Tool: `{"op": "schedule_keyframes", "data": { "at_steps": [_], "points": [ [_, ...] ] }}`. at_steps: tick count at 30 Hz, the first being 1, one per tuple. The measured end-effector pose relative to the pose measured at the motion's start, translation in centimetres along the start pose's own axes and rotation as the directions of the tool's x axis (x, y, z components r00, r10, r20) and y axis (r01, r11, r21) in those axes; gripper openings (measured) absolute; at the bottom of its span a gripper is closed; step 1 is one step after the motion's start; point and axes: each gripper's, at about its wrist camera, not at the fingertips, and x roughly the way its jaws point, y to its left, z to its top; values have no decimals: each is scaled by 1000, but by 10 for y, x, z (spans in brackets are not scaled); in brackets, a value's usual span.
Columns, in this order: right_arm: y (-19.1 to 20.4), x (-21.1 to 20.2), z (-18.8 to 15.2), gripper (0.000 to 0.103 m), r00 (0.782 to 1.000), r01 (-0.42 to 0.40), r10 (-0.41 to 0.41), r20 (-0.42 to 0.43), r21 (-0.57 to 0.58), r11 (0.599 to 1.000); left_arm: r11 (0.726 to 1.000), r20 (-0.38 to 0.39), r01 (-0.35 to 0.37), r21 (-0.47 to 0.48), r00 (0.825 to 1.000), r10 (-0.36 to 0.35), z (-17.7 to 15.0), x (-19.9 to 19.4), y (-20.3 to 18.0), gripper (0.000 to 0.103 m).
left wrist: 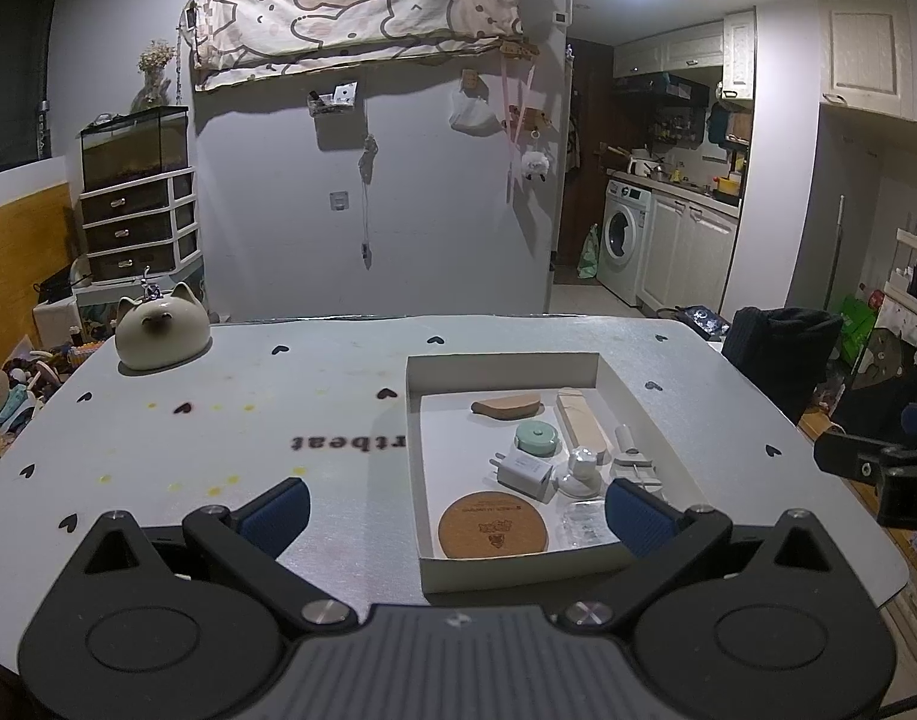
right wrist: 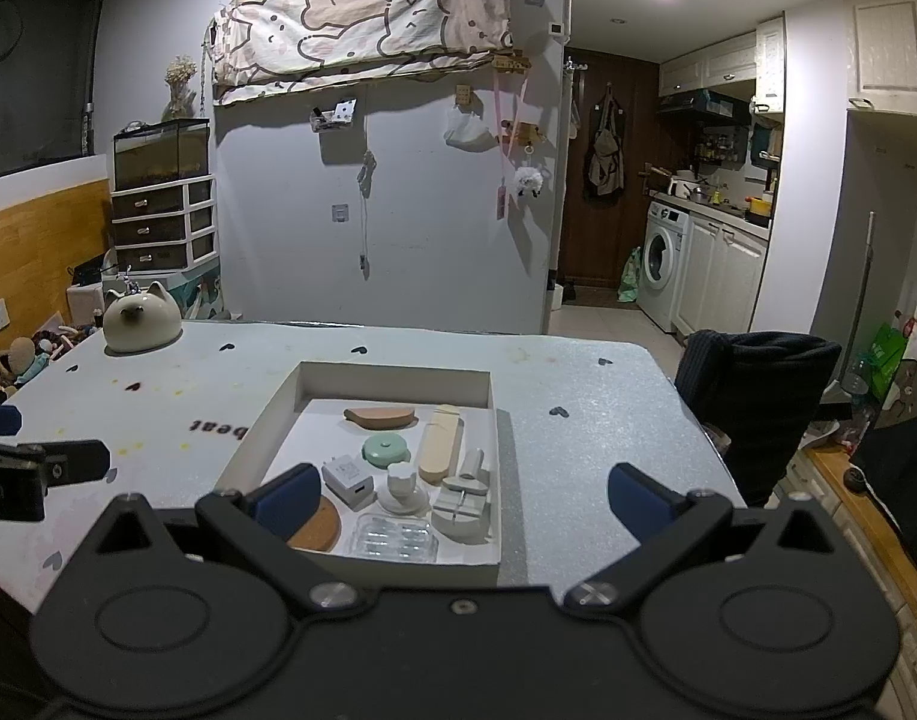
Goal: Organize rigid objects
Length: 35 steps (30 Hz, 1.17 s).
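on table: items boxed, grippers empty

on the table (left wrist: 218,420), the box (left wrist: 500,369) holds a coaster (left wrist: 493,525), charger (left wrist: 521,471), green disc (left wrist: 537,437) and wood pieces. left gripper (left wrist: 455,513) and right gripper (right wrist: 461,501) both spread wide, holding nothing, near the box's front edge

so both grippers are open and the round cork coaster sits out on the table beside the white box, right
Not quite. Both the left gripper and the right gripper are open, but the cork coaster lies inside the white box, at its near corner, as the left wrist view shows.
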Motion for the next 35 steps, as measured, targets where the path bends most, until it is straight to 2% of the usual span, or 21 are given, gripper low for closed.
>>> {"op": "schedule_keyframes", "data": {
  "at_steps": [35],
  "points": [
    [-1,0,0,103,1000,-1,1,0,1,1000,1000,-2,-2,1,1000,2,0,1,-2,103]
  ]
}}
